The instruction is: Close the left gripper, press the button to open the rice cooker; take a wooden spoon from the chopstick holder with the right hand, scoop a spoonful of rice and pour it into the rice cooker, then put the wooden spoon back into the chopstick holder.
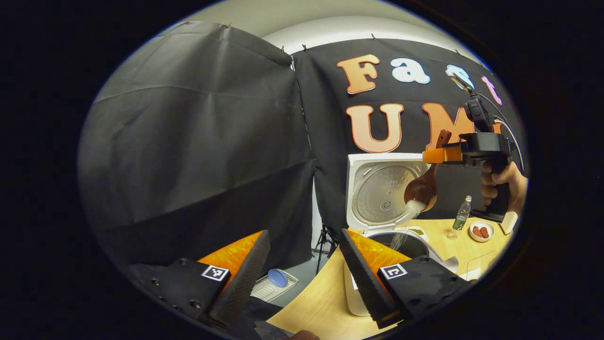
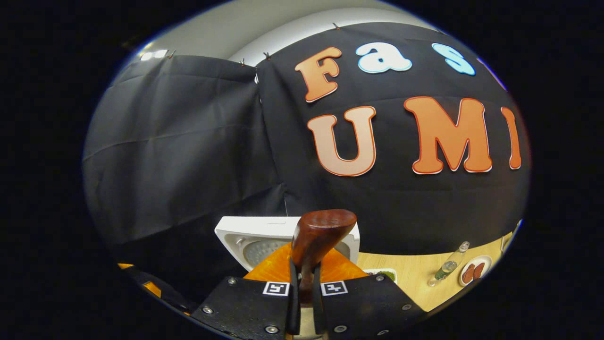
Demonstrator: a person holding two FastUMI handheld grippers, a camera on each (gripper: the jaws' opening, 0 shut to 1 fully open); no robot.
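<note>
In the left gripper view the white rice cooker (image 1: 373, 189) stands on the wooden table with its lid raised. A brown wooden spoon (image 1: 422, 189) is tipped above the pot, and white rice (image 1: 409, 211) streams down into the dark inner pot (image 1: 408, 243). The right gripper (image 1: 446, 155), held by a hand (image 1: 502, 182), is shut on the spoon's handle. My left gripper (image 1: 304, 274) is open at the table's near left edge, holding nothing. In the right gripper view the right gripper (image 2: 302, 302) clamps the spoon handle (image 2: 316, 236), with the cooker lid (image 2: 255, 241) just behind it.
A small clear bottle (image 1: 462, 213) and a white dish with red pieces (image 1: 482, 231) stand on the table (image 1: 325, 297) right of the cooker. A white dish holding something green (image 2: 383, 274) sits behind the cooker. A basket with a blue item (image 1: 276, 283) lies on the floor.
</note>
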